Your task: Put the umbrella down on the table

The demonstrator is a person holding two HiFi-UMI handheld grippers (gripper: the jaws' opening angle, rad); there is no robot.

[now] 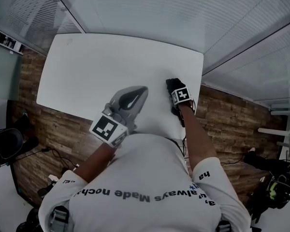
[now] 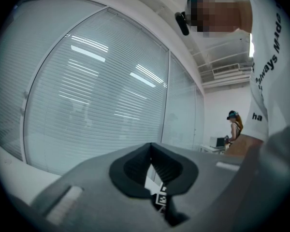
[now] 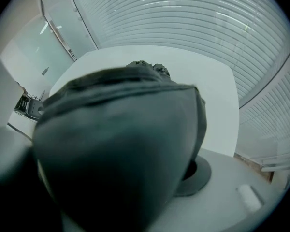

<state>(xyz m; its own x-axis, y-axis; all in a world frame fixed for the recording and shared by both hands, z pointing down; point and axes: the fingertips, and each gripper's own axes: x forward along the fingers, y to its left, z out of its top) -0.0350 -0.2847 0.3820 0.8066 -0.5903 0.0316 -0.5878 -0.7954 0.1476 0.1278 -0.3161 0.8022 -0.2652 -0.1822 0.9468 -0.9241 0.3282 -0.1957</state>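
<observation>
- Plainly, the right gripper's (image 1: 176,88) jaws stand wide apart, and the dark grey folded fabric umbrella (image 3: 121,144) sits between them, filling its own view from the centre out to 7 o'clock.
- At 4 o'clock in that view the umbrella's cloth lies up against the round dark pad (image 3: 202,174) of the one jaw that shows (the other jaw is hidden behind the bundle).
- The umbrella's crumpled far end points to 12 o'clock over the white rounded table (image 3: 217,95); I cannot tell whether it touches the top.
- The left gripper's (image 2: 151,146) grey jaws meet at their tips with nothing between them; the gap below the tips shows only a square-marker cube beyond.
- From the head view, the right gripper points steeply down near the table's (image 1: 111,66) 4 o'clock corner, and the left gripper (image 1: 143,89) lies level over its 6 o'clock edge.
- Outward again: the person's white printed shirt (image 1: 150,178) at 6 o'clock, brown wood-plank floor (image 1: 53,124) at 8 o'clock, and glass walls with white slatted blinds (image 2: 101,95) around.
</observation>
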